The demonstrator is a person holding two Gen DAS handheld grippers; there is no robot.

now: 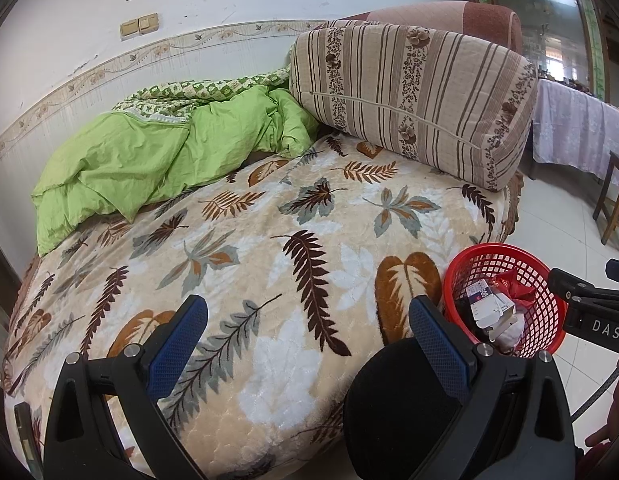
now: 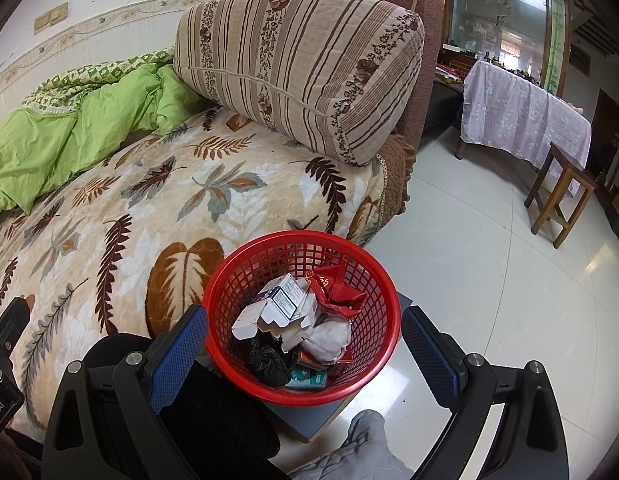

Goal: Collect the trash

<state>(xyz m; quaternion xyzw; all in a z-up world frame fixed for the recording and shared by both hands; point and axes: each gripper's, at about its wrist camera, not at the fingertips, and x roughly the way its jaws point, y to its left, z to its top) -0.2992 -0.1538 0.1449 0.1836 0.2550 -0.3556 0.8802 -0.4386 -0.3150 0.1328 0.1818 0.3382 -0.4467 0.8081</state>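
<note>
Trash fills the red basket (image 2: 301, 316), which stands on a grey-blue stand (image 2: 309, 416) on the pale floor (image 2: 489, 280), just beside the near right corner of the bed (image 2: 149, 208). Inside lie white cartons (image 2: 285, 300), a red wrapper (image 2: 337, 290), a black bag (image 2: 269, 360), a whitish wad (image 2: 327, 338) and a teal packet (image 2: 307, 378) half buried at the bottom; the print on them is too small to read. The right gripper (image 2: 305, 340) is spread wide, empty, its blue pads either side of the basket. The left gripper (image 1: 309, 320) is likewise released and empty over the leaf-patterned blanket (image 1: 269, 240). A dark rounded shape (image 1: 389, 400) covers the near edge of the bed; what it is cannot be told. Far off, a green quilt (image 1: 149, 160) lies left and a striped cushion (image 1: 409, 100) right. The basket is cut off by the right gripper in the left view.
</note>
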